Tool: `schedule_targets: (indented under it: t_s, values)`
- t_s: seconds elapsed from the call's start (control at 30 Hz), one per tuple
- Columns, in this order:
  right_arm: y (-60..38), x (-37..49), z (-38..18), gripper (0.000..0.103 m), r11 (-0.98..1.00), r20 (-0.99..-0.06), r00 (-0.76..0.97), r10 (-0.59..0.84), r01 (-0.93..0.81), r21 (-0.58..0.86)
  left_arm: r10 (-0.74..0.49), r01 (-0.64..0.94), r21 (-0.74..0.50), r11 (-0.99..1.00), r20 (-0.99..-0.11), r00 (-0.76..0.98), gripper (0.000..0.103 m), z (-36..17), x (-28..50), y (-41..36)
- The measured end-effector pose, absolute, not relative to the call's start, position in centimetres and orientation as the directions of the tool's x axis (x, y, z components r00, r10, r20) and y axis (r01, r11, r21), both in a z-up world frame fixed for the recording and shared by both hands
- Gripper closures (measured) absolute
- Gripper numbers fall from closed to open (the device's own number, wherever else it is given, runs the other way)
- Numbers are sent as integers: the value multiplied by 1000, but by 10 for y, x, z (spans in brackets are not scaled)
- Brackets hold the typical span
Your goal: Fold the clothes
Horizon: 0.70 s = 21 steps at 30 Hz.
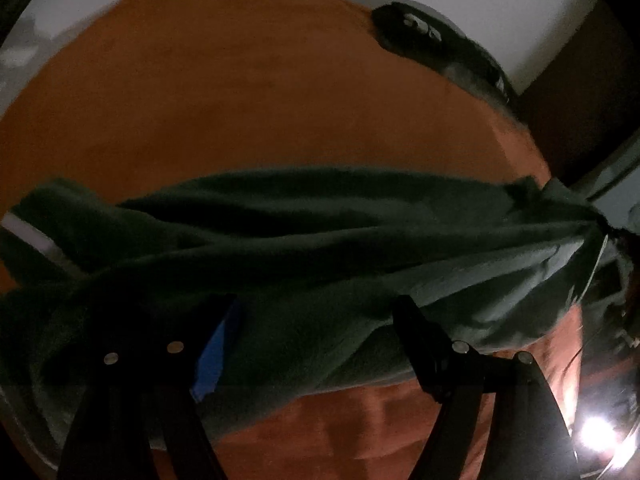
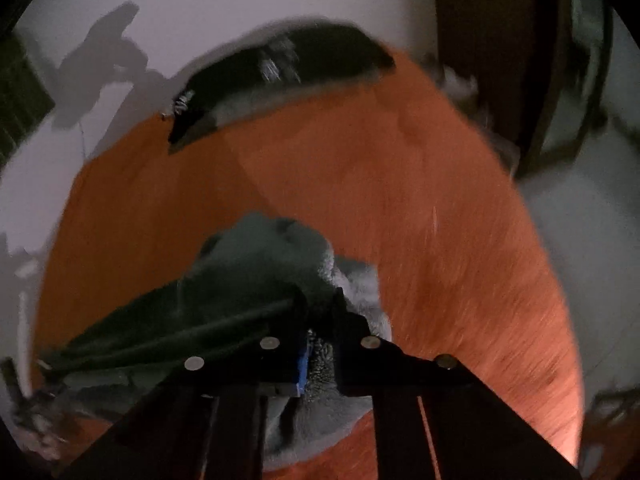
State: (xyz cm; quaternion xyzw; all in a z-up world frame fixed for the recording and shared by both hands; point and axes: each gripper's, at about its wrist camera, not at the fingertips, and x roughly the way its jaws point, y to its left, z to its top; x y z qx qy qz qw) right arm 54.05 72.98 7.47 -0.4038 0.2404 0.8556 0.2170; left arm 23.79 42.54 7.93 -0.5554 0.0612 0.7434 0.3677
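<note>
A dark green garment [image 1: 304,232] stretches in a long bunched band across the orange bed cover [image 1: 240,80]. In the left wrist view its right end is pulled taut toward the frame's right edge. My left gripper [image 1: 316,308] is open, its two fingers wide apart, with the green fabric lying between and over the tips. A blue pad [image 1: 212,360] shows on its left finger. My right gripper [image 2: 320,300] is shut on an end of the green garment [image 2: 248,280], whose pale grey fleecy inside shows around the fingers. The image is blurred.
A black folded garment [image 1: 432,40] [image 2: 280,68] lies at the far edge of the orange cover [image 2: 400,200] by the white wall. A dark wooden door frame [image 2: 500,40] stands at the right. A bright light [image 1: 596,428] glares low right.
</note>
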Motion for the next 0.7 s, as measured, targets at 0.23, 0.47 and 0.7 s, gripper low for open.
schedule_targets:
  t_s: [0.23, 0.47, 0.7]
  values:
    - [590, 492, 126, 96, -983, -667, -739, 96, -175, 53, 606, -607, -471, -641, -795, -23, 25, 114, 241, 437]
    - [452, 475, 40, 95, -982, -794, -582, -175, 156, 103, 634, -645, -494, -583, -773, 20, 25, 130, 249, 430]
    - [458, 500, 7, 70, -976, -807, -549, -215, 137, 167, 592, -622, -496, -605, -804, 66, 25, 103, 242, 425]
